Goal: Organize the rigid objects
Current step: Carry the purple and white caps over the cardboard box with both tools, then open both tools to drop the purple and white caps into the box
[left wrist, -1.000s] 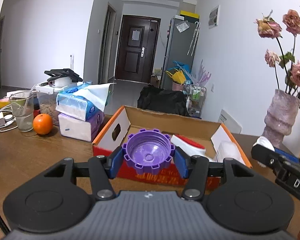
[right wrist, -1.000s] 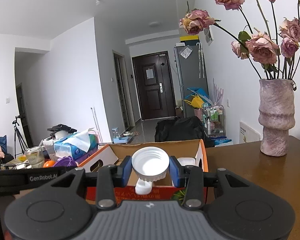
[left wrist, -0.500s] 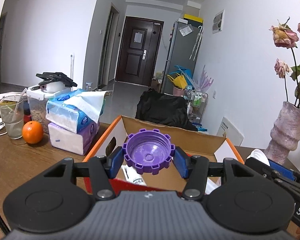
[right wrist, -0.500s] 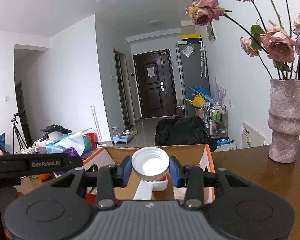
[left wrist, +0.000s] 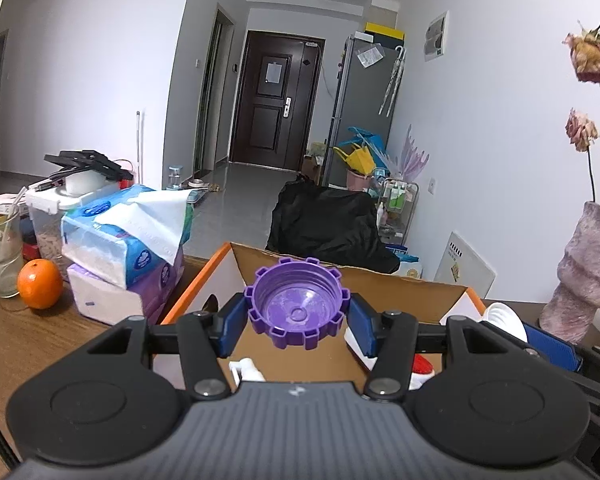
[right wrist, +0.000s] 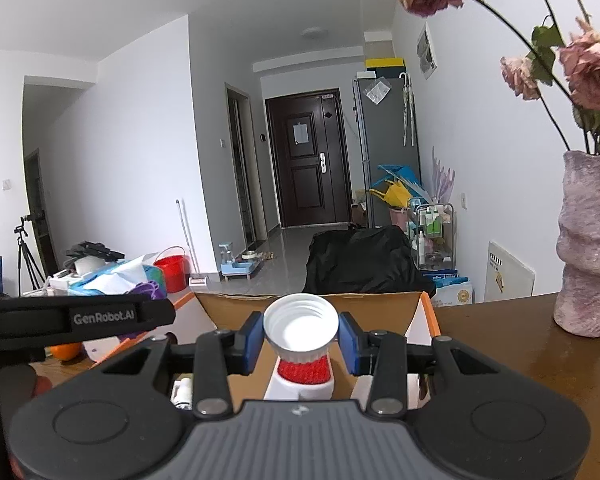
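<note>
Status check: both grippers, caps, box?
Left gripper shut on purple cap. Right gripper shut on white cap. Both over open cardboard box. Nothing blocking.

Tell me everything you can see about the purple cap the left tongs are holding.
The purple cap looks like hard, slightly see-through plastic: a round screw cap with blocky square teeth around its rim and thread ridges inside. Its open side faces the camera, showing a small raised ring at the centre of its floor. It is clamped between the blue pads of the left tongs, one pad on each side, and held in the air above the open cardboard box. Nothing else touches it.
</note>
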Demonstrator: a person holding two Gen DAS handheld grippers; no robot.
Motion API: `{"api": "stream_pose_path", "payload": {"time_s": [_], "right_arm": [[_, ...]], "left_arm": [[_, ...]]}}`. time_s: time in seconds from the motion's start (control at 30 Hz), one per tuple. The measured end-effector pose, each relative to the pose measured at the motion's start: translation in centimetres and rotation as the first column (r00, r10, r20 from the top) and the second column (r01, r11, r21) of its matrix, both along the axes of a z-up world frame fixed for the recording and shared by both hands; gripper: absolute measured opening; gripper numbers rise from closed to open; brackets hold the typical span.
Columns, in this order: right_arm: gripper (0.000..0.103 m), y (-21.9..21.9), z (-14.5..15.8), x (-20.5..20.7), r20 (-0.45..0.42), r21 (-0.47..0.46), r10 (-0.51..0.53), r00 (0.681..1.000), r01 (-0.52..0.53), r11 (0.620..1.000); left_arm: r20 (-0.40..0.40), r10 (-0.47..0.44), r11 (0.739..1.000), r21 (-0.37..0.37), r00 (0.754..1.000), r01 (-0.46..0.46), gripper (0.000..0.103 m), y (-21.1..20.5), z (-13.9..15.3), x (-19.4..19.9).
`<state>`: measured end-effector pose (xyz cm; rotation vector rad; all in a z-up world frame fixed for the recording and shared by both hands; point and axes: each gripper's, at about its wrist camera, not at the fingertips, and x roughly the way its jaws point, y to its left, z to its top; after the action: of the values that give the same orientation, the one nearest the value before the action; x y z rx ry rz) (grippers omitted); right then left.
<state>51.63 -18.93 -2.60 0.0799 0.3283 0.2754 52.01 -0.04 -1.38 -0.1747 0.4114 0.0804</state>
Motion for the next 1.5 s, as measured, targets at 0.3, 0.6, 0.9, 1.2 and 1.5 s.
{"api": "stream_pose_path", "payload": {"time_s": [0.3,0.6,0.9,1.2,1.5], "right_arm": [[0.039,0.2,-0.8,3.0,-0.034,-0.015,-0.012,0.999,0.011,1.000],[0.039,0.3,-1.4,5.5,-0.081,-0.036,-0.030,0.996,0.027,0.999],[0.039,0.3,-2.1,7.4,-0.120,-0.068,-0.043,0.992,0.035,0.997],[0.076,-0.3,-2.0,7.7,-0.135,-0.073,-0.074,0.988,0.064,0.995],[0.103,-2.2,-1.6,7.2,-0.087,-0.059,-0.120,0.989,0.115,0.992]], "left_arm": [[-0.021,-0.005,1.000,0.031,1.000,0.006,0.056,-0.4,-0.8,2.7],[-0.044,-0.006,0.998,0.064,0.999,0.009,0.056,-0.3,-1.5,4.6],[-0.067,-0.014,0.994,0.103,0.998,0.020,0.056,0.0,-2.4,5.7],[-0.054,-0.002,0.994,0.110,0.999,0.008,0.087,0.8,-2.2,5.3],[-0.034,0.025,0.992,0.121,0.999,-0.021,0.103,1.7,-1.5,4.6]]}}
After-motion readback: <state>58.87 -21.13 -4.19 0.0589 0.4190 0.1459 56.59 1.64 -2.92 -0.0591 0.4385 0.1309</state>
